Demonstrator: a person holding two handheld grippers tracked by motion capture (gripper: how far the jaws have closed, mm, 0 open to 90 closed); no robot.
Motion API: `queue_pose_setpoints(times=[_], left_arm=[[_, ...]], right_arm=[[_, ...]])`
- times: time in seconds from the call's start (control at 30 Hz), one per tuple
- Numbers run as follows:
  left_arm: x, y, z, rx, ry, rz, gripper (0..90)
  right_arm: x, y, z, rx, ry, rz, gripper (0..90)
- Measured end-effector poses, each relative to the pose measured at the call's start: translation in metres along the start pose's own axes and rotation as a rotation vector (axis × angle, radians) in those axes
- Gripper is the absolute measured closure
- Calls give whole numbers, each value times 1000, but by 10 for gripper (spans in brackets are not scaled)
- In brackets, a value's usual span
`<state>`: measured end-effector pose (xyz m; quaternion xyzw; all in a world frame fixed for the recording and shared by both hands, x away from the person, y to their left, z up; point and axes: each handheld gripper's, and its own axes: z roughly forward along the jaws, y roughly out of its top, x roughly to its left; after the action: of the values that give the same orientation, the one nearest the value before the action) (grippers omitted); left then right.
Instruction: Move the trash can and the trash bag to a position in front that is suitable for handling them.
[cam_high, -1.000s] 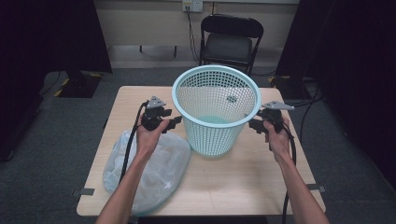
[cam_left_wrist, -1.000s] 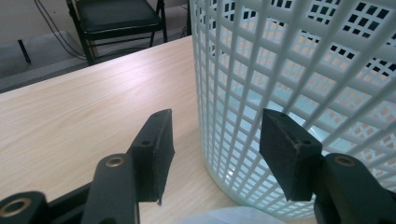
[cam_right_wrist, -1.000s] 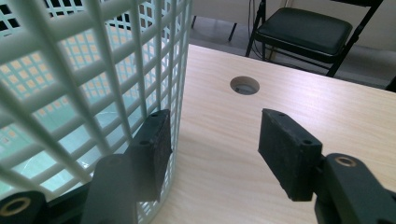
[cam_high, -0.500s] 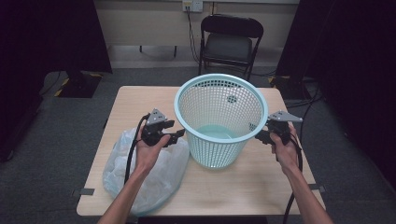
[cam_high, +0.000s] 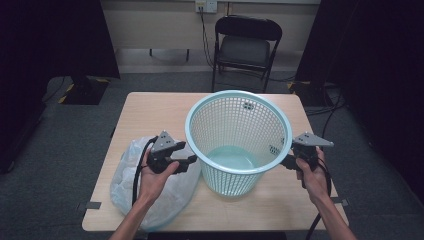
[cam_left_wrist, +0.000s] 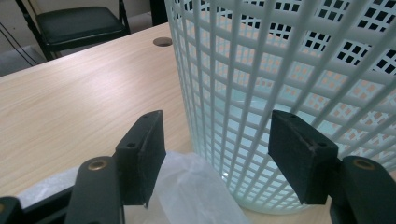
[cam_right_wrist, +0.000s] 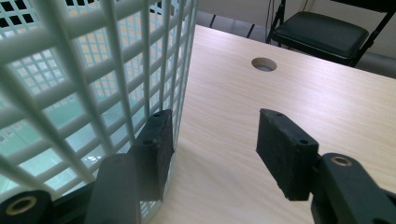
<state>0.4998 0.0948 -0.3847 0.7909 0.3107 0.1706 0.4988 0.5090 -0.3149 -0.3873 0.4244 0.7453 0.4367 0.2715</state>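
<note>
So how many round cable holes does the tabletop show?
2. One hole lies past the basket in the left gripper view, another in the right gripper view; the basket may hide more.

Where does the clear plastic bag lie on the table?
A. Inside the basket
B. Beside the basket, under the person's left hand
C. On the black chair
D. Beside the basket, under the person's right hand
B: in the high view the plastic bag lies on the table to the left of the turquoise basket, below the left gripper.
</note>
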Motion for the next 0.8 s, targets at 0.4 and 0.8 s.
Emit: queue_pose_setpoints(times=[0.4,0.8], left_arm=[[-17,-8,-20,21,-55,14,315],[-2,-26,-40,36,-39,-37,231]], right_arm=[[9,-16,-21,-26,42,17,438],[-1,-37,-18,14,48,14,119]])
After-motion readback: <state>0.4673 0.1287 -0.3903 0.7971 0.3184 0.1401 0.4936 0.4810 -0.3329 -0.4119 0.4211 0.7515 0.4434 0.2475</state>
